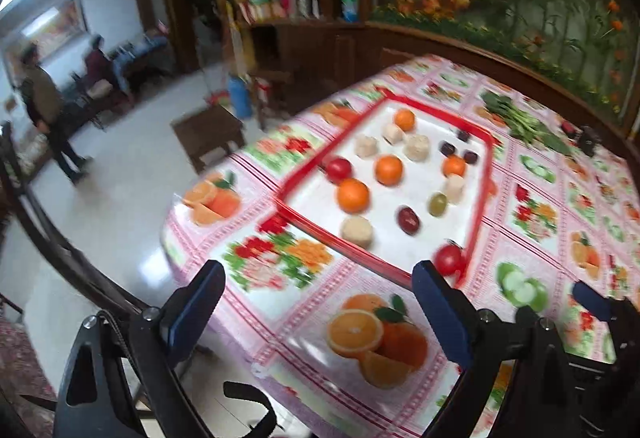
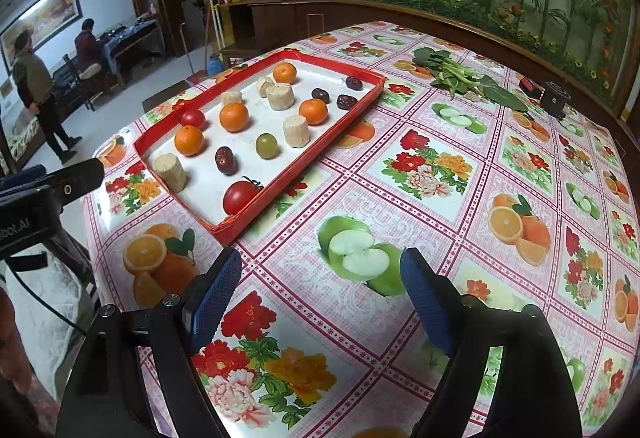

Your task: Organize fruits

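Fruits (image 1: 353, 194) lie scattered in red tray (image 1: 304, 173) on tabletop (image 1: 280, 314), left gripper (image 1: 318, 302) fingers spread, empty | right view: right gripper (image 2: 320, 298) fingers apart, empty, over bare cloth; greens (image 2: 460, 75) beyond tray (image 2: 256, 209)

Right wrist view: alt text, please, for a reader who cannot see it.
The open, empty right gripper hovers over a fruit-print tablecloth; ahead to the left, a red tray holds oranges, tomatoes and other fruit. Leafy greens lie beyond.
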`<state>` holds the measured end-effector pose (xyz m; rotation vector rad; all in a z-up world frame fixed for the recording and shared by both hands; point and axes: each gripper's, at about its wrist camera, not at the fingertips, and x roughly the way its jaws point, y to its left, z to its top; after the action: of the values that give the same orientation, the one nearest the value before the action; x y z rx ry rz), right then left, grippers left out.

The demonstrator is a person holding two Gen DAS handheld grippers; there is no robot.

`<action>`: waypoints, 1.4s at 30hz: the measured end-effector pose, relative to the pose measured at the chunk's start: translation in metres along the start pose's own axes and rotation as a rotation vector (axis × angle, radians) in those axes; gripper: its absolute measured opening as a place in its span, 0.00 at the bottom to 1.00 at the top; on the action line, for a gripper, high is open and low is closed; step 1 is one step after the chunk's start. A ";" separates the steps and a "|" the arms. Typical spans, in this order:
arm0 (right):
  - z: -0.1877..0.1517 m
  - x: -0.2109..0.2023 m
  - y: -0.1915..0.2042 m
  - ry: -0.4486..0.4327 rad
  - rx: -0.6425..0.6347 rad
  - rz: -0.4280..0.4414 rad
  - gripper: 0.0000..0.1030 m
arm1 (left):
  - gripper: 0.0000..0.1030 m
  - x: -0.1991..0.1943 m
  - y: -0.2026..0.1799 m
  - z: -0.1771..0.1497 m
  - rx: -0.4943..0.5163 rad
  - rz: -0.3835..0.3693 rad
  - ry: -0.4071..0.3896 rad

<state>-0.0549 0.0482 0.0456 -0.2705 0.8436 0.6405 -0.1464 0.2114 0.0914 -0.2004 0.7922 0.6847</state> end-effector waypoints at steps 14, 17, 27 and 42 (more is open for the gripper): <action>-0.001 0.007 -0.003 0.025 0.007 0.020 0.79 | 0.94 0.002 -0.009 -0.004 0.023 -0.011 0.036; 0.000 0.010 -0.003 0.025 0.007 0.021 0.79 | 0.94 0.005 -0.012 -0.005 0.040 -0.013 0.046; 0.003 0.017 -0.003 0.029 0.013 0.039 0.79 | 0.93 0.021 -0.022 -0.008 0.072 -0.032 0.124; 0.004 0.017 -0.001 0.034 0.020 0.048 0.79 | 0.93 0.039 -0.018 -0.008 0.038 -0.124 0.272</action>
<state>-0.0437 0.0566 0.0346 -0.2443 0.8909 0.6740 -0.1201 0.2130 0.0561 -0.3097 1.0431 0.5304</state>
